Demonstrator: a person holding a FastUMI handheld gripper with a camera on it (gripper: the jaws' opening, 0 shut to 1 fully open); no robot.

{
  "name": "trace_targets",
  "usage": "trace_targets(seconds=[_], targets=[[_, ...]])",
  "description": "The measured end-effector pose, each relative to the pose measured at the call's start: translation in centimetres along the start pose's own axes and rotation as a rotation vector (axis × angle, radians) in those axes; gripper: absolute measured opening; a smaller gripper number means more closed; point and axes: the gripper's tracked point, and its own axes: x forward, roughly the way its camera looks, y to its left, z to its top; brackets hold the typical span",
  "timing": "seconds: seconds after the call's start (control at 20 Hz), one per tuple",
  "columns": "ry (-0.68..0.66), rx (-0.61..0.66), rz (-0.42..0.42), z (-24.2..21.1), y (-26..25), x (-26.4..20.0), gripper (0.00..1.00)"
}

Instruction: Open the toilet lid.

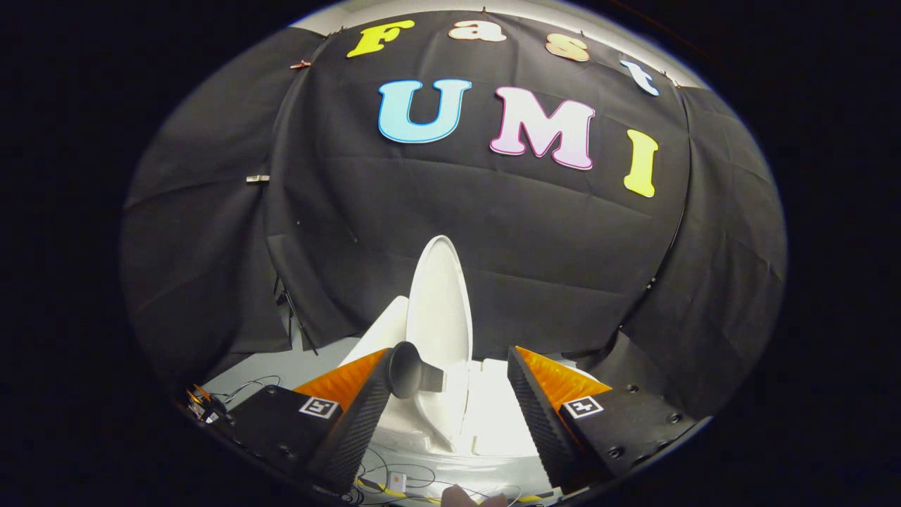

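Note:
The white toilet lid [440,310] stands raised, nearly upright, and rises beyond my fingertips in front of the black cloth wall. A dark round knob [407,369] on a short grey stem sticks out from the lid's lower part, right beside my left finger [359,415]. My gripper [450,355] is open, its fingers spread wide to either side of the lid's base. The right finger [535,408] is apart from the lid. Below and between the fingers lies the white seat and bowl [493,415].
A white tank or side panel [383,329] shows behind the lid on the left. Thin cables [246,386] and a small white device [398,482] lie on the grey floor [281,366] near the toilet's foot. Black cloth encloses the booth all round.

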Motion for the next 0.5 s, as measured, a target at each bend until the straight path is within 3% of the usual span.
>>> trace_targets(seconds=[0.2,0.5], targets=[[-0.030,0.027,0.033,1.4,-1.2,-2.2,1.00],[-0.115,0.051,0.008,4.3,-5.0,-5.3,0.99]])
